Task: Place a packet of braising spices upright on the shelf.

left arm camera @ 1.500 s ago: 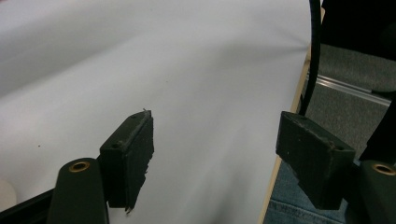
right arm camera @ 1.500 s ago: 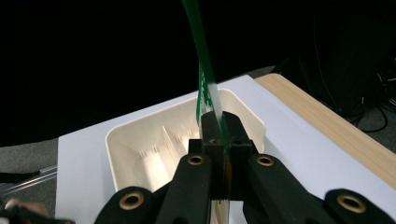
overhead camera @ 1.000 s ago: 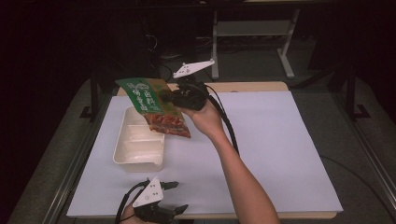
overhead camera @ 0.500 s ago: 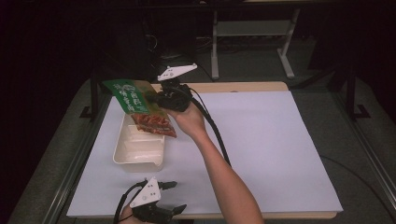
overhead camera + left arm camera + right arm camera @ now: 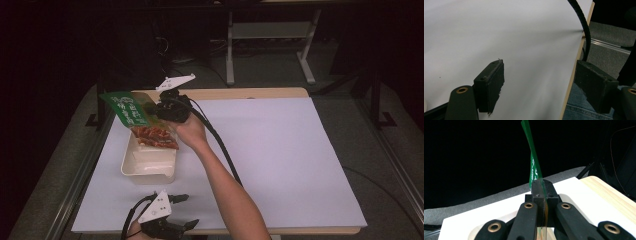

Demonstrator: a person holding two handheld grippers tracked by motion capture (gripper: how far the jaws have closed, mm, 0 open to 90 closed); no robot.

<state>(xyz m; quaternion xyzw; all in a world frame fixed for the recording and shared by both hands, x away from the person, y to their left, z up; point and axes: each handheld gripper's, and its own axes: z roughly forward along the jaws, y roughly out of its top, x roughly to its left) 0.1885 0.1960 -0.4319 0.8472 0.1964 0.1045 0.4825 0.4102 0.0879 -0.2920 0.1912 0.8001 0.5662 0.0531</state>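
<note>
A snack bag (image 5: 140, 120) with a green top and reddish contents hangs in the air over the far end of a cream rectangular tray (image 5: 131, 165). My right gripper (image 5: 159, 111) is shut on the bag's green edge; in the right gripper view the thin green film (image 5: 534, 167) stands pinched between the closed jaws (image 5: 542, 185). The bag's lower end dips toward the tray. My left gripper (image 5: 186, 210) rests near the table's front edge, jaws wide apart with nothing between them; the left gripper view has its black pads (image 5: 491, 82) over white table sheet.
The white sheet (image 5: 280, 150) covers a wooden table top (image 5: 250, 93), with much free room right of the tray. The right gripper's black cable (image 5: 220, 145) trails along the forearm. A dark floor and a white frame (image 5: 270, 35) lie beyond the far edge.
My right gripper has carried the bag leftward and a little lower, so it now hangs over the tray's far end. The left gripper has stayed put.
</note>
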